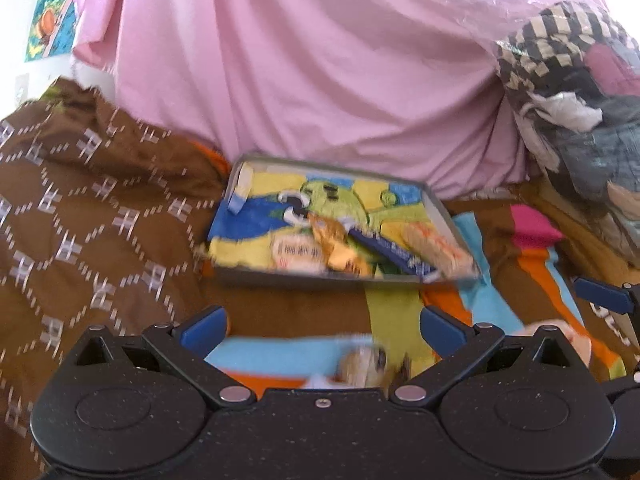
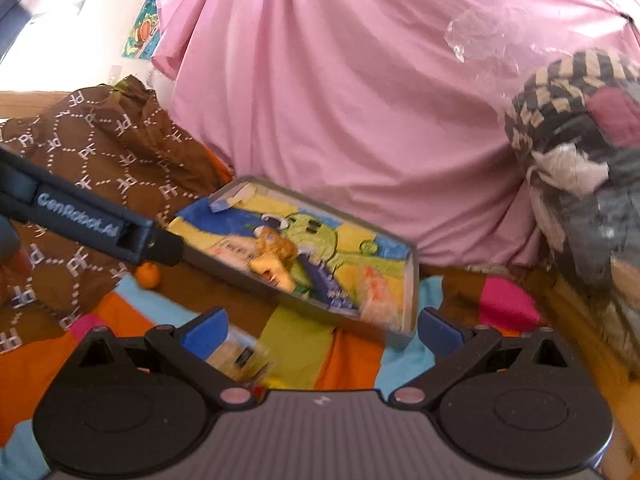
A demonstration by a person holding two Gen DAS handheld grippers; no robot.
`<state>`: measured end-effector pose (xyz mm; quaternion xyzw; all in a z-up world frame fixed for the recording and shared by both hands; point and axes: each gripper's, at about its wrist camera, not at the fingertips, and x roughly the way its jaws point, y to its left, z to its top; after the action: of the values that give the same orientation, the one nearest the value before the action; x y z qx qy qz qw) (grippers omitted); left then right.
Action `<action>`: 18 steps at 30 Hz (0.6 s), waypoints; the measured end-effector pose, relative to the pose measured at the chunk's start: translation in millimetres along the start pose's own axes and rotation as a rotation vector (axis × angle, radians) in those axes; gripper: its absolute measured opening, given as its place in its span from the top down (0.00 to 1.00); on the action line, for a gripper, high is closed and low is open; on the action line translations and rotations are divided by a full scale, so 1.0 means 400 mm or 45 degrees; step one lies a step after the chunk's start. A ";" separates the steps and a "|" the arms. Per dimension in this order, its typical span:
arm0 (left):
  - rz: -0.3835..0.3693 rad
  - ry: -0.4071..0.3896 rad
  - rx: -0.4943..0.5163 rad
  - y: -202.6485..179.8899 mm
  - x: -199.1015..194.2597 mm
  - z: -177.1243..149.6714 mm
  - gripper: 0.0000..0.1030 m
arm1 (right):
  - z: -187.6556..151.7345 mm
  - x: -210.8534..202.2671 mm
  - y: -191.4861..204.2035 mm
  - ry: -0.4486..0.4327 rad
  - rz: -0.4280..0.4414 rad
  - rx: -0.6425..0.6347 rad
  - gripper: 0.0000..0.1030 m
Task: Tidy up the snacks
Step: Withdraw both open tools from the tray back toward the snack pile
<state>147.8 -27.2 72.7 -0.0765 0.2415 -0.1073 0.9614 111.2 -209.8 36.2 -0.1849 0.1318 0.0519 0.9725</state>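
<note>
Several wrapped snacks point(image 1: 360, 248) already lie gathered in the shallow grey cartoon-printed tray point(image 1: 440, 204) on the striped bedspread point(image 1: 392, 304). Both the left gripper point(image 1: 324, 328) and right gripper point(image 2: 320, 326) gape wide, each over a blurred, probably loose packet point(image 2: 240, 356).

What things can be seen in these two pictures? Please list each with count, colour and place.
tray: one, grey rim, cartoon-print bottom, on the bedspread, centre
snacks in tray: several, gold, blue, orange-white; exact count blurred
loose snack: one, pale, on the bedspread in front of the tray, blurred
orange ball: one, small, left of the tray
bedspread: one, brown with coloured patches
brown cloth: one, white pattern, left
pink sheet: one, behind the tray
clothes pile: one, checked and grey, right
poster: one, colourful, wall, upper left
left gripper: open, empty
right gripper: open, empty
</note>
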 end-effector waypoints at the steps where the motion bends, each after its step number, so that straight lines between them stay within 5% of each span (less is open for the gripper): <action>1: 0.003 0.012 -0.002 0.003 -0.011 -0.013 0.01 | -0.009 -0.015 0.002 0.005 0.003 0.021 0.00; 10: 0.069 0.038 0.002 0.038 -0.090 -0.130 0.01 | -0.076 -0.110 0.005 0.040 0.036 0.134 0.00; 18: 0.008 0.099 0.000 0.052 -0.123 -0.203 0.01 | -0.132 -0.149 0.028 0.136 0.076 0.185 0.00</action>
<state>69.9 -2.8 20.1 -0.0713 0.2789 -0.1072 0.9517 39.7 -222.5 1.5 -0.1123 0.1924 0.0610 0.9730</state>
